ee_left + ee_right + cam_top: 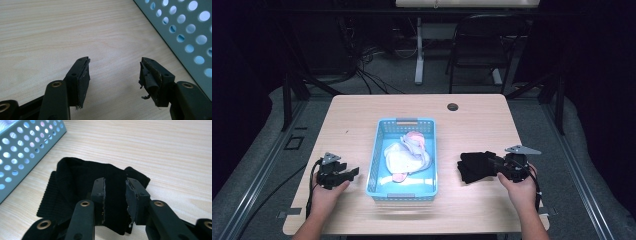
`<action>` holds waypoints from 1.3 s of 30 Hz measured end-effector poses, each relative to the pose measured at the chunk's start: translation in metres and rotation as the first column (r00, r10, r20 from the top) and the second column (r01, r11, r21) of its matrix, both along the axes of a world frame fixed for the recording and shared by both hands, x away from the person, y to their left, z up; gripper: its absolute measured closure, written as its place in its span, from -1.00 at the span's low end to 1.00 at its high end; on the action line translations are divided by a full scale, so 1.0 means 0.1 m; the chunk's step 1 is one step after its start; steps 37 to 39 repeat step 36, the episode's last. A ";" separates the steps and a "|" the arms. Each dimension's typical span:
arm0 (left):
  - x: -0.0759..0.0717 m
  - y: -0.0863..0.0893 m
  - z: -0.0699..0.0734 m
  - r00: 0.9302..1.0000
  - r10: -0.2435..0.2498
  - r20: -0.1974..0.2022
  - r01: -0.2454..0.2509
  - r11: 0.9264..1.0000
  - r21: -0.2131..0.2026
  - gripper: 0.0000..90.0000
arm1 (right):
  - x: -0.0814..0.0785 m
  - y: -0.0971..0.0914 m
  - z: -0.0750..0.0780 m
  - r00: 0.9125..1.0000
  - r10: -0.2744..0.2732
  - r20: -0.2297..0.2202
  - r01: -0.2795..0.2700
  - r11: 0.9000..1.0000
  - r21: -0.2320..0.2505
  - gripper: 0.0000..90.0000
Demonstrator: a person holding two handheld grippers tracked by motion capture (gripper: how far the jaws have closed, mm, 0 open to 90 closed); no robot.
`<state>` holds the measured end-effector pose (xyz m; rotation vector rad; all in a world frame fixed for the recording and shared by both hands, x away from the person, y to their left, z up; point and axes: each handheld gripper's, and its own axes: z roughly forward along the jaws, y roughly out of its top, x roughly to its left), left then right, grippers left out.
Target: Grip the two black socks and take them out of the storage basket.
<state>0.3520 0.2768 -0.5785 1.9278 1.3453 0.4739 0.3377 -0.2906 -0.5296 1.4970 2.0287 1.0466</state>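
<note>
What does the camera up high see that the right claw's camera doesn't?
The high view alone takes in the pale clothes inside the blue basket, the left claw and the chair behind the table. The right gripper view alone gives the black cloth's ribbed knit up close. Both share the black cloth, the right claw over it, jaws parted, and the wooden table.

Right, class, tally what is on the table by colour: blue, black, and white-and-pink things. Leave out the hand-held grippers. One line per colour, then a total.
Blue: 1, the basket
Black: 1, the folded cloth lying right of the basket
White and pink: 1, the bundle of cloth inside the basket; how many pieces it holds cannot be told
Total: 3
</note>
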 end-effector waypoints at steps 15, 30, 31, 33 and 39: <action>0.00 0.01 0.01 1.000 -0.003 0.000 0.003 1.000 -0.007 -0.08 | -0.10 0.29 0.18 0.995 0.089 0.043 -0.088 0.996 -0.023 0.23; 0.00 0.01 0.02 1.000 -0.005 0.006 0.005 1.000 -0.009 -0.09 | -0.26 0.50 0.03 0.987 0.141 0.072 -0.137 0.988 -0.065 0.18; 0.00 0.01 0.02 1.000 -0.007 0.005 0.007 1.000 -0.007 -0.08 | -0.26 0.49 0.03 0.988 0.137 0.067 -0.133 0.989 -0.069 0.18; 0.00 0.00 0.02 1.000 -0.004 0.008 0.004 1.000 -0.011 -0.08 | -0.26 0.47 0.02 0.989 0.124 0.074 -0.120 0.991 -0.058 0.15; 0.01 0.01 0.01 1.000 -0.006 0.006 0.006 1.000 -0.008 -0.09 | -0.26 0.44 0.01 0.990 0.111 0.089 -0.107 0.993 -0.059 0.09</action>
